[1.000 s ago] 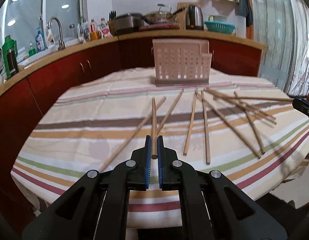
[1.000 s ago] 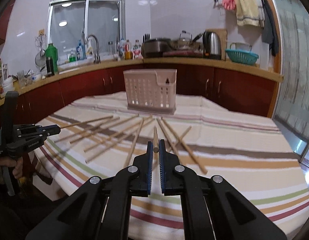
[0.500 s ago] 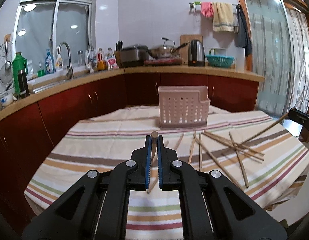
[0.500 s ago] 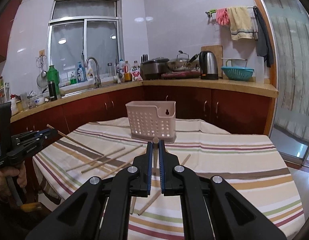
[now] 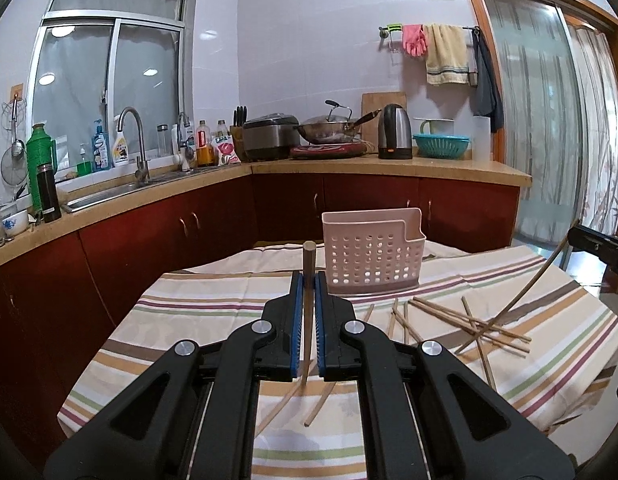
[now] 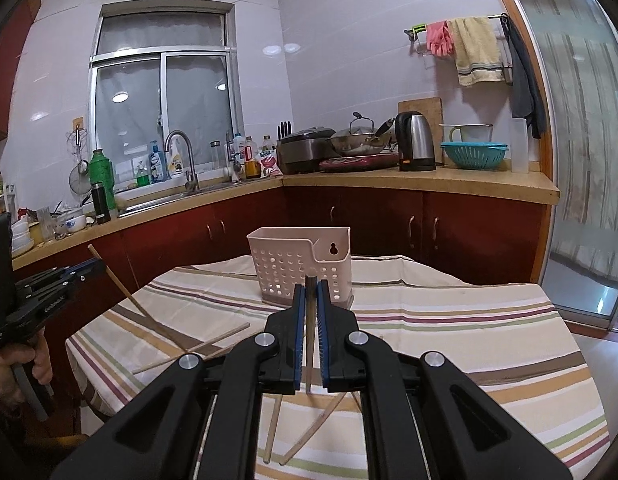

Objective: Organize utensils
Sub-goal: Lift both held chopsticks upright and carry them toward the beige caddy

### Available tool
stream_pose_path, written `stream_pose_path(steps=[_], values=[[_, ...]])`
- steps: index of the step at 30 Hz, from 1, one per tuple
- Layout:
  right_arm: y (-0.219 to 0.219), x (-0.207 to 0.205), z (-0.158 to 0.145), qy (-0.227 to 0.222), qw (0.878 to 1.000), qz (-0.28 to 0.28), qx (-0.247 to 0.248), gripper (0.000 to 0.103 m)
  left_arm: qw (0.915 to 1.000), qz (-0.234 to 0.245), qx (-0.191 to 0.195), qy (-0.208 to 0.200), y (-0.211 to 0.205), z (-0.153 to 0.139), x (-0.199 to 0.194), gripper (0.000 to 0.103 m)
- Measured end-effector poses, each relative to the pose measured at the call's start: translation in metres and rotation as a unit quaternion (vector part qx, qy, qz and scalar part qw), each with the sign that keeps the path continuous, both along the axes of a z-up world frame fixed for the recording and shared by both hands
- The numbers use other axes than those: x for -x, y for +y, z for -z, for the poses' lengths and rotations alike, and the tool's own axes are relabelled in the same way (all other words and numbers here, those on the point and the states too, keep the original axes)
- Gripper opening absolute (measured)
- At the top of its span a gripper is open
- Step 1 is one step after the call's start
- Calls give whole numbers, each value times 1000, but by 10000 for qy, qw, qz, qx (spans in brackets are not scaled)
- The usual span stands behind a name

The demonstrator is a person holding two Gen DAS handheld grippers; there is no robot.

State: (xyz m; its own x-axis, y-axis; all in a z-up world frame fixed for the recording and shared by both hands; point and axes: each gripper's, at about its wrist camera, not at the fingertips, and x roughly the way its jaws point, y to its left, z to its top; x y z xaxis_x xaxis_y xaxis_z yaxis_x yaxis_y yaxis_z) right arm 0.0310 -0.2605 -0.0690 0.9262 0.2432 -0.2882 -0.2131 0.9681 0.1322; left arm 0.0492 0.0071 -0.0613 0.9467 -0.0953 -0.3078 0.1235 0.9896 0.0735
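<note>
Left wrist view: the left gripper (image 5: 308, 280) is clamped on a chopstick (image 5: 307, 300) raised off the counter (image 5: 197, 312), with the pink basket (image 5: 372, 254) just ahead to its right and loose chopsticks (image 5: 461, 324) scattered below and right. Right wrist view shows the right gripper (image 6: 310, 292) pinching another stick (image 6: 310, 332), basket straight ahead, more sticks (image 6: 189, 352) lying below and left, nothing between.

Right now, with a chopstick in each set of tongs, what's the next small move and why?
Probably carry both forward over the pale pink perforated plastic holder and lower them in. The left tongs and right tongs each clamp a wooden chopstick lifted off the striped tablecloth, and the holder looks empty.
</note>
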Motion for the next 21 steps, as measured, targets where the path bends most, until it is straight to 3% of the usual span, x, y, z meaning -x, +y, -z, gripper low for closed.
stream_pose_path(steps=[21], values=[[6,-29,-27,-239,9997,65,-77,7,9997,86,188,-152,7,-17,-40,6]])
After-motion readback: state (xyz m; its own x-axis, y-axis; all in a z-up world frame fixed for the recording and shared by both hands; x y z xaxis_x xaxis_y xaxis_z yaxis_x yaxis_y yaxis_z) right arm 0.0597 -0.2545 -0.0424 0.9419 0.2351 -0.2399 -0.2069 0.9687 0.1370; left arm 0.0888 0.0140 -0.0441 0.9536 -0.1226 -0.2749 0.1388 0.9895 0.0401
